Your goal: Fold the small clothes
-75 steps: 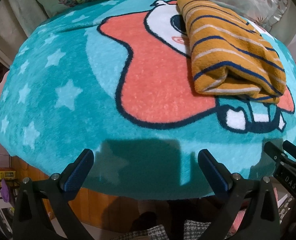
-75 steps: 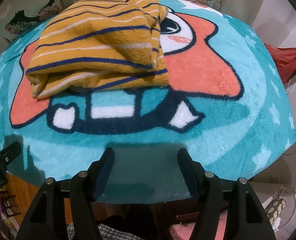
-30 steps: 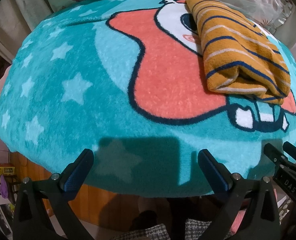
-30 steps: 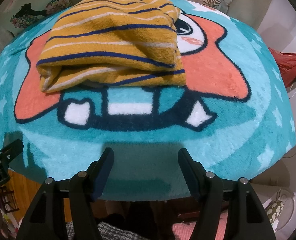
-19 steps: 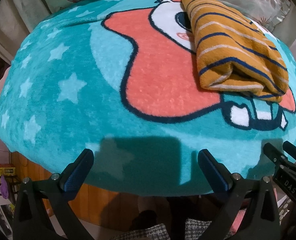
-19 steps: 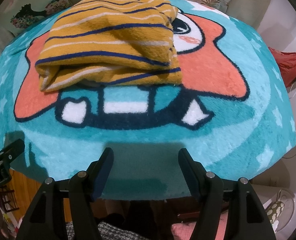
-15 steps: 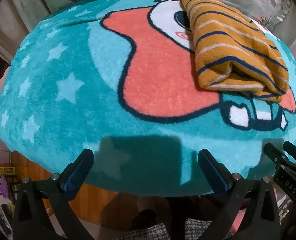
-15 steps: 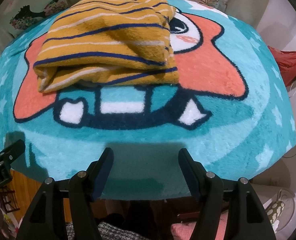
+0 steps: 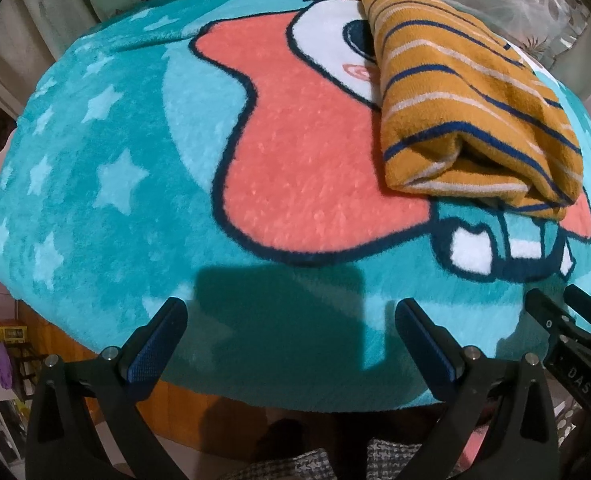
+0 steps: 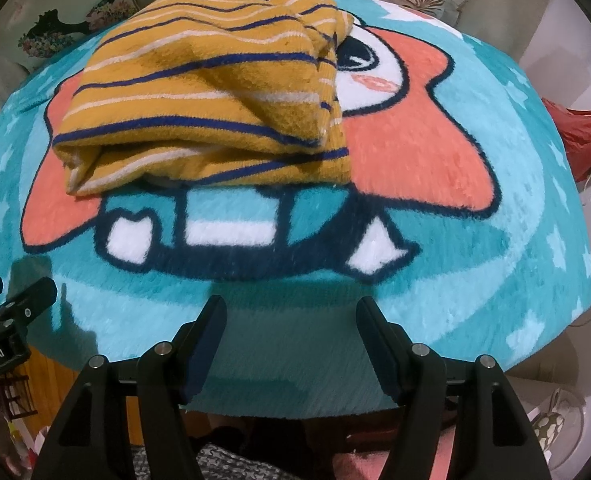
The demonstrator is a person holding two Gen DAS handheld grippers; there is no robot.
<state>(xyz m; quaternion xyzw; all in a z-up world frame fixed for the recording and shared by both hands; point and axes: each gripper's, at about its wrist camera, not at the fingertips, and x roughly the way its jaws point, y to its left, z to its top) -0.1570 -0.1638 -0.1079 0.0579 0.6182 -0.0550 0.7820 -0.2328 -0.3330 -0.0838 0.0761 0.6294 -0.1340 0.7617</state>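
On the teal cartoon blanket [image 10: 475,280] lies the folded mustard striped garment [image 10: 215,92], resting across the coral star figure [image 9: 315,152] and touching neither tool; its open folded edge faces the cameras. The left gripper [image 9: 291,340] hangs over the blanket's near edge with fingers spread and nothing between them; the right gripper [image 10: 291,336] hangs likewise, jaws wide apart and empty.
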